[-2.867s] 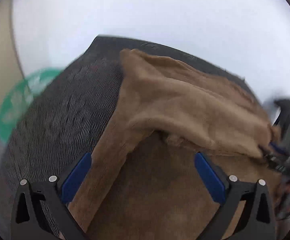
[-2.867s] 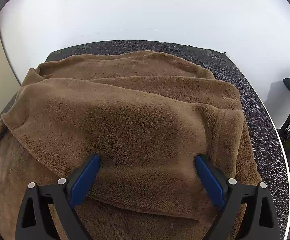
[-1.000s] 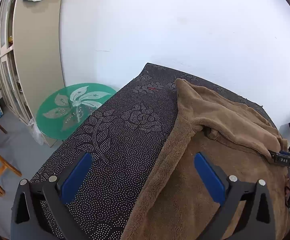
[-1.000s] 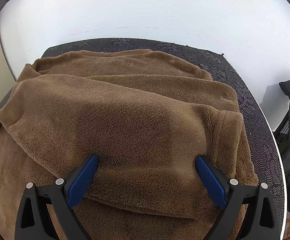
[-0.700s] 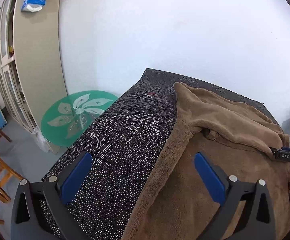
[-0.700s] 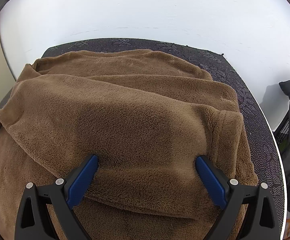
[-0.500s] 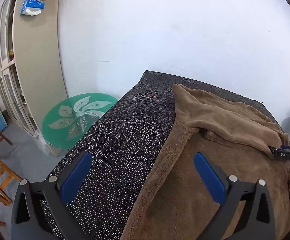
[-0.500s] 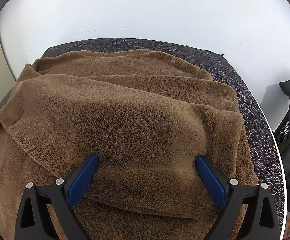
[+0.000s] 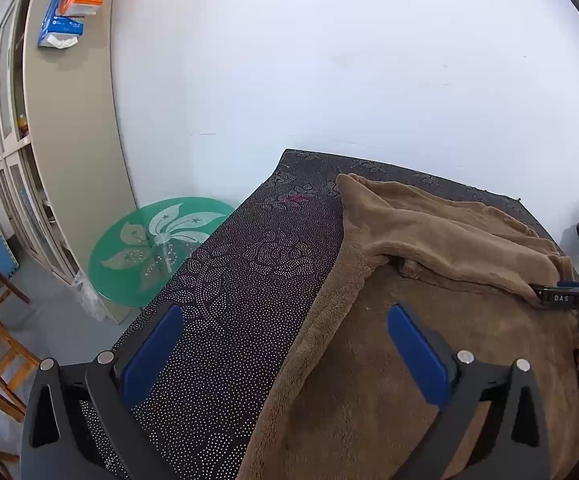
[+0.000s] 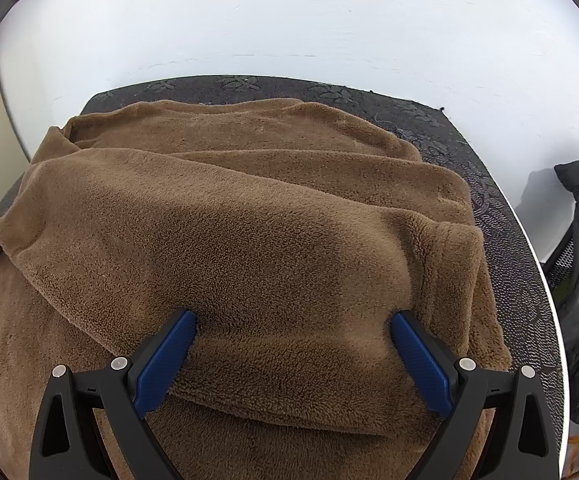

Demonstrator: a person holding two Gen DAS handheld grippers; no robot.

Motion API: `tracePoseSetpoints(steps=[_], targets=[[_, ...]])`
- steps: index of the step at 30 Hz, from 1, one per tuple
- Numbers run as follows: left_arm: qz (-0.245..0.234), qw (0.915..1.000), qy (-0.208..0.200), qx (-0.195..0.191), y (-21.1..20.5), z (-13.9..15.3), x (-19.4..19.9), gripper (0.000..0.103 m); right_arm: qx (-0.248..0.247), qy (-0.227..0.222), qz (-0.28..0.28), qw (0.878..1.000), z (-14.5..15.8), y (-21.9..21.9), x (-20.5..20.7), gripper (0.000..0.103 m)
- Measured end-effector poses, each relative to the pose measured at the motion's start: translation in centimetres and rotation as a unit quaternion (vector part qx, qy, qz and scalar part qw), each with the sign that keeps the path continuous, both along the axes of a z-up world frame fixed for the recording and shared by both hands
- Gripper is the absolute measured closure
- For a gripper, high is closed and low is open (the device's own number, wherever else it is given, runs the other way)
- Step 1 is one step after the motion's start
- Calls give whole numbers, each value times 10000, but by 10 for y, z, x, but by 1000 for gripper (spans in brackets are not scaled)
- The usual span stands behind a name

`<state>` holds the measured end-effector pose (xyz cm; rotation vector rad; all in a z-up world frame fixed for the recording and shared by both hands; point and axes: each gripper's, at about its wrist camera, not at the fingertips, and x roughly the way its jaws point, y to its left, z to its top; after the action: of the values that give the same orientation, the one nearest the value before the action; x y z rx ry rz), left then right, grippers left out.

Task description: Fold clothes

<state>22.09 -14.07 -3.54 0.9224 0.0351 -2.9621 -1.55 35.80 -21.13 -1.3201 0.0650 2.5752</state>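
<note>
Mid-fold, by the look of it: fleece point(image 10: 273, 240) spread over the dotted worktop point(image 9: 225, 304), one flap doubled across; next move probably calls for pinching an edge and carrying it over. Left gripper point(image 9: 285, 354) with jaws wide, gripping nothing, fleece edge running between them; right gripper point(image 10: 293, 354) with jaws wide, straddling the folded flap just ahead, clamping nothing.

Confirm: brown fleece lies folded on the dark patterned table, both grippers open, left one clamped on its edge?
Not clamped. The left wrist view shows the left gripper open and empty above the fleece edge and table. The right gripper is open too.
</note>
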Motion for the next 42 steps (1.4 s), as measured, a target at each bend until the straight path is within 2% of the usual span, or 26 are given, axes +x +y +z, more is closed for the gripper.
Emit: tracePoseSetpoints(steps=[2, 3, 7, 10, 13, 17, 20, 23, 26, 30, 33, 34, 36, 42], targets=[[-18, 10000, -6, -40, 1, 0, 0, 0, 11, 0, -204, 9998, 8, -3, 3, 3], [-50, 10000, -32, -43, 2, -1, -1, 0, -18, 146, -195, 9997, 15, -7, 8, 3], [-472, 9977, -412, 244, 7, -9, -16, 0, -148, 537, -99, 9984, 32, -19, 22, 3], [-1036, 9908, -732, 466, 20, -14, -33, 0, -233, 364, -137, 9990, 23, -14, 19, 3], [-1613, 9820, -882, 431, 41, -10, -53, 0, -364, 88, -201, 9991, 5, -1, 13, 2], [-1983, 9742, -996, 412, 68, -4, -85, 0, -251, 131, -13, 9996, 1, -4, 15, 1], [-2228, 9668, -1136, 526, 90, 1, -114, 0, -377, 160, -30, 9992, 6, 1, 15, 1], [-2371, 9617, -1244, 589, 107, -1, -148, 0, -576, 388, -153, 9975, 18, 9, 14, 1], [-2312, 9616, -1420, 426, 122, -14, -181, 0, -605, 526, -230, 9965, 25, 17, 9, 1], [-2141, 9592, -1837, 195, 135, -46, -215, 0, -588, 292, -187, 9977, 10, 26, -11, 1], [-2084, 9576, -1984, 105, 133, -67, -222, 0, -250, 136, 44, 9996, -1, 21, -14, 1], [-2127, 9583, -1908, 98, 132, -69, -221, 0, -118, 106, 125, 9998, -4, 18, -15, 1], [-2225, 9585, -1780, 61, 132, -71, -218, 0, -142, 101, 110, 9998, -4, 18, -13, 1], [-2294, 9576, -1740, 78, 131, -72, -215, 0, -111, 85, 101, 9999, -3, 18, -10, 1]])
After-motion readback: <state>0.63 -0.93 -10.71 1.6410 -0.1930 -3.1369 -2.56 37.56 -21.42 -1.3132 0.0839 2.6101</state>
